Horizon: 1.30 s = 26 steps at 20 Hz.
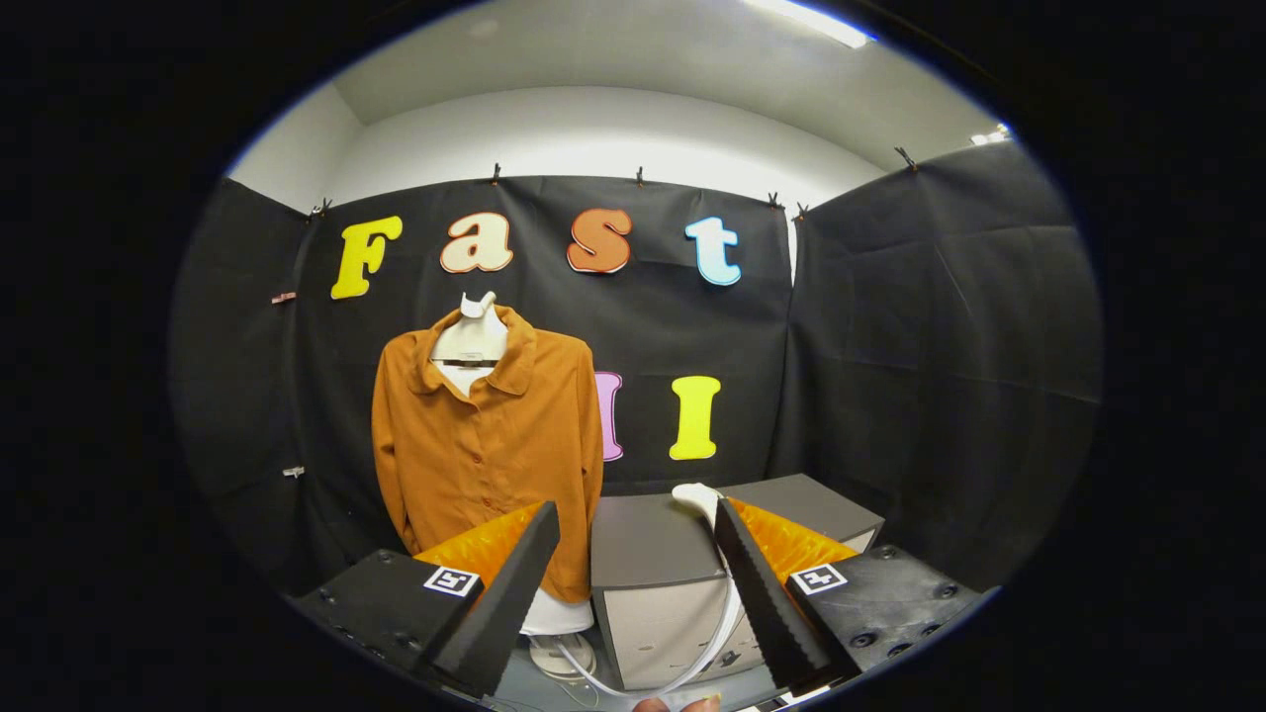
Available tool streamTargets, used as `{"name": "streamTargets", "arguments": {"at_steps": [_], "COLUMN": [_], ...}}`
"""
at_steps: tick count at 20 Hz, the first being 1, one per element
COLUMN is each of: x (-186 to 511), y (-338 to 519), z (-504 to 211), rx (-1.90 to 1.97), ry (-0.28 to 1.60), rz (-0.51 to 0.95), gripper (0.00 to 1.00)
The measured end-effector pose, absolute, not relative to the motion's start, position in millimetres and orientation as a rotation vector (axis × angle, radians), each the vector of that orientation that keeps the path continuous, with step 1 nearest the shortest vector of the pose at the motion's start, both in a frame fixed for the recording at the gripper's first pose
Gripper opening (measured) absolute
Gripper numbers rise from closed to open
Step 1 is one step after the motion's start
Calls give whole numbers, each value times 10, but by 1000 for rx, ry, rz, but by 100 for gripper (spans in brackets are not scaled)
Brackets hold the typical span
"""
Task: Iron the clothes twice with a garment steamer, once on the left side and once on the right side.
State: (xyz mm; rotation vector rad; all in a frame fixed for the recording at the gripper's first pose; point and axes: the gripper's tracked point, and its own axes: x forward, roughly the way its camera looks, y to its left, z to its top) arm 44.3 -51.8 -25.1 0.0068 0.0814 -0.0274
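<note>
Tongs [638, 583] spread wide, level, both fingers [504, 593] bare.

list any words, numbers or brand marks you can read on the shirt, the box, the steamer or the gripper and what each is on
None can be read on these things.
gripper: a square black-and-white marker on each side, a pattern, not text; fingers open, holding nothing.
orange shirt: plain, no print.
grey box and white steamer head on it: no marking that I can make out.
</note>
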Motion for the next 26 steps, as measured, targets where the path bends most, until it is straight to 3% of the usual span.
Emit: {"name": "streamTargets", "arguments": {"at_steps": [18, 26], "x": [2200, 2585], "y": [-1608, -1906], "z": [-1813, -2572], "rx": [44, 47], "ry": [539, 721], "rz": [11, -5], "gripper": [99, 100]}}
